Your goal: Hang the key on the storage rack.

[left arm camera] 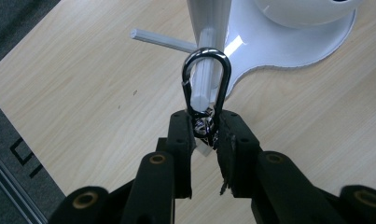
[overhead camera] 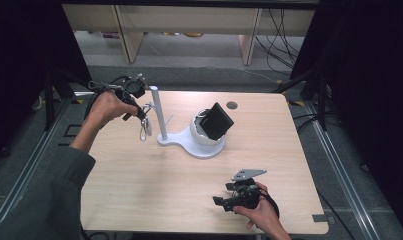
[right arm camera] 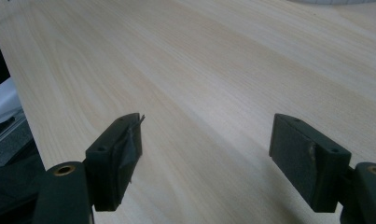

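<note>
One metal clip (left arm camera: 207,81) is clamped at its lower end in the left claw (left arm camera: 205,133), its loop around the short peg (left arm camera: 202,86) of one white stand (overhead camera: 161,112) at the table's (overhead camera: 139,175) far left. One black box (overhead camera: 216,120) leans in the stand's bowl (overhead camera: 201,135). The right claw (right arm camera: 206,154), jaws wide apart and holding nothing, hovers over the near right edge.

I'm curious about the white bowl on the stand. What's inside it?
A black box sits tilted in the white bowl, its top poking out. The box covers the bowl's bottom, so anything beneath is hidden.
</note>
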A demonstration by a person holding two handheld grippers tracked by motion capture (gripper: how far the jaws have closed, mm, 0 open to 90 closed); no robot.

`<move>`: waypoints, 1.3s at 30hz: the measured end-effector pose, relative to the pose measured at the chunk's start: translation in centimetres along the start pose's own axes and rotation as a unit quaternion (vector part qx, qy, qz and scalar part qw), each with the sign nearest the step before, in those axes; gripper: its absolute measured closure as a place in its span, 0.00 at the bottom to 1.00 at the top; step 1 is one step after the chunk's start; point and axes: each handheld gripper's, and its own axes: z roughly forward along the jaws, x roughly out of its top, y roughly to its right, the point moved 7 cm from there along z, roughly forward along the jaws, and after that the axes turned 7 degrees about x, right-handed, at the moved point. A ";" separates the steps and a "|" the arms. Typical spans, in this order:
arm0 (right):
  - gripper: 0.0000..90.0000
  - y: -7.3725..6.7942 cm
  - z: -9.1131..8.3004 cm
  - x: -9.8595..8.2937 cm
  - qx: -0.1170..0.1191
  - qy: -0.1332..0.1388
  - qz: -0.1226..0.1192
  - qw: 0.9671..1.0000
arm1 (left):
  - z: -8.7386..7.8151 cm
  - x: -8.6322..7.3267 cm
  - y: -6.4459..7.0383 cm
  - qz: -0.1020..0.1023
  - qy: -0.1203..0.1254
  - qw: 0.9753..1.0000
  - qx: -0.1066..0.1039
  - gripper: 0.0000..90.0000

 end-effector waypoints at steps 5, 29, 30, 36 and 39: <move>0.29 -0.1 -0.1 0.0 -0.002 0.000 0.008 1.000 | -0.1 0.0 -0.3 0.009 0.007 1.000 0.003 0.81; 0.29 -0.1 -0.1 0.0 -0.003 0.000 0.009 1.000 | -1.2 -3.0 0.7 0.001 0.016 1.000 -0.004 0.46; 0.29 -0.1 -0.1 0.0 -0.003 0.000 0.009 1.000 | -1.2 -3.3 0.7 0.001 0.016 1.000 -0.005 0.46; 0.29 -0.2 0.0 0.1 -0.001 -0.001 0.015 1.000 | -1.1 -4.0 1.2 -0.016 0.043 0.999 -0.016 0.41; 0.29 -0.1 0.1 0.0 -0.002 -0.002 0.007 1.000 | -1.1 -4.7 1.5 -0.013 0.044 0.999 -0.017 0.38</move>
